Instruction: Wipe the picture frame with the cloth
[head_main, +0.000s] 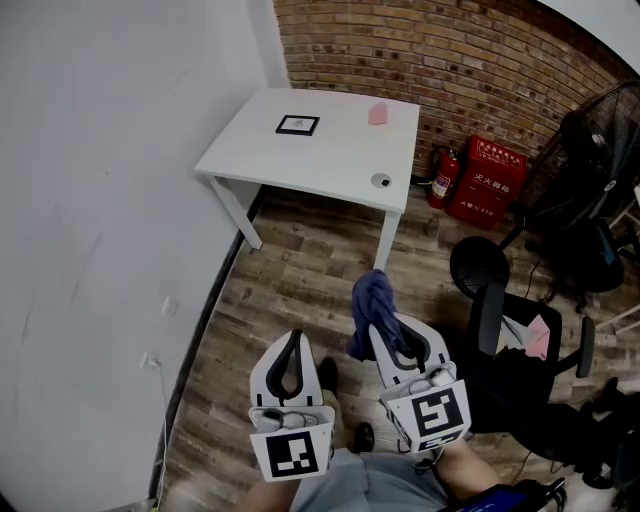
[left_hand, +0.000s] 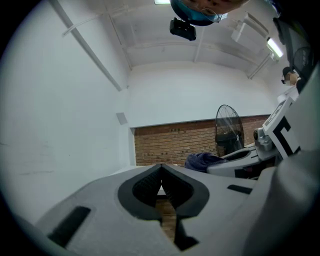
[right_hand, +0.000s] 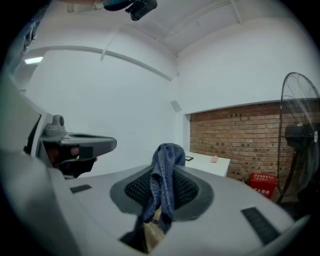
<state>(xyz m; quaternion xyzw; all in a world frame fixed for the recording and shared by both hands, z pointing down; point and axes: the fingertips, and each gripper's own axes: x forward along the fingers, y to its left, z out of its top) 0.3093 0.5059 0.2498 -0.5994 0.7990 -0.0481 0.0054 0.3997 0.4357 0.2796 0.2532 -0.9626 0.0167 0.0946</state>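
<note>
cloth (right_hand: 165, 170): blue woven fabric, soft, matt, hanging in limp folds; nipped between the pads (right_hand: 187, 187) of the right tongs (right_hand: 162, 192).
right tongs shell: pale grey, plastic by the look, smooth, matt. its pads are dark with a gridded texture.
left tongs (left_hand: 161, 175): same pale matt shell, dark ribbed pads.
surface (head_main: 330, 165): white, smooth, matt top.
picture frame (head_main: 297, 125) on the surface: dark rim, pale centre; material cannot be told.
floor (head_main: 290, 290) below the surface: wood-look planks, brown-grey, visible grain, low sheen.
brick wall (head_main: 450, 60) behind the surface: bare red brick, rough, pale joints.
painted wall (head_main: 100, 220) left of the surface: white, matt, smooth.
</note>
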